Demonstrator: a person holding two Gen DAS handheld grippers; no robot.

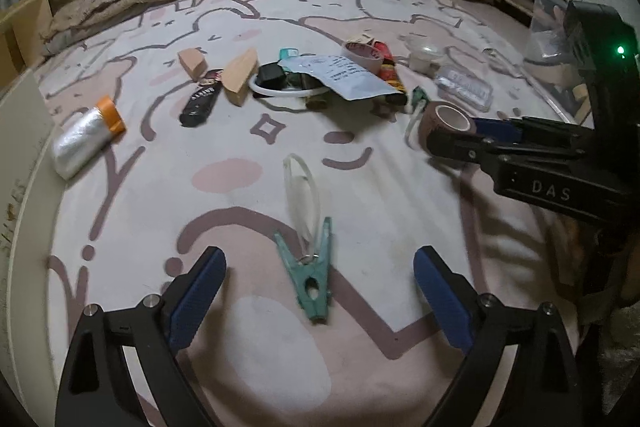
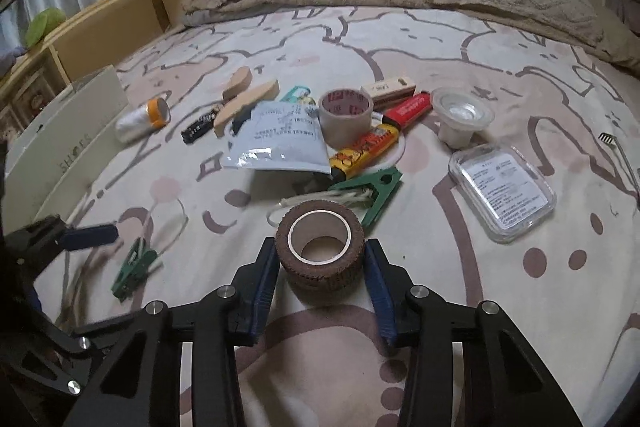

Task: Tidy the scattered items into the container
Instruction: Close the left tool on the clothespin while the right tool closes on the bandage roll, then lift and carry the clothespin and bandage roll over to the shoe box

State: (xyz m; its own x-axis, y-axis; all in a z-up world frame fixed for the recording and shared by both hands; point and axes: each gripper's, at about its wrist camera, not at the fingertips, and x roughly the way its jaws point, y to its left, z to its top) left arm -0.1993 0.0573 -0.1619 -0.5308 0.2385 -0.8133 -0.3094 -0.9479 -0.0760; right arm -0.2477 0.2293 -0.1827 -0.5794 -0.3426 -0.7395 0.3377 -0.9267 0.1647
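While my right gripper (image 2: 320,263) pinches the ribbed brown tape roll (image 2: 320,247), core upward, my left gripper (image 1: 318,287) is spread around the green plastic clip (image 1: 310,279), long axis toward frame top.

A brown bandage roll (image 2: 322,251) stood on end on the bedspread, its pale core facing up, with a blue pad against each flank; behind it lay a green clothespin (image 2: 370,193) tied to white cord; a second green clothespin (image 1: 312,277) lay flat with a clear loop at its jaws; farther back a tape roll (image 2: 346,117), a white pouch (image 2: 278,143), two wooden blocks and a foil roll (image 1: 82,139) lay scattered; a clear lidded box (image 2: 504,189) sat apart on the right.
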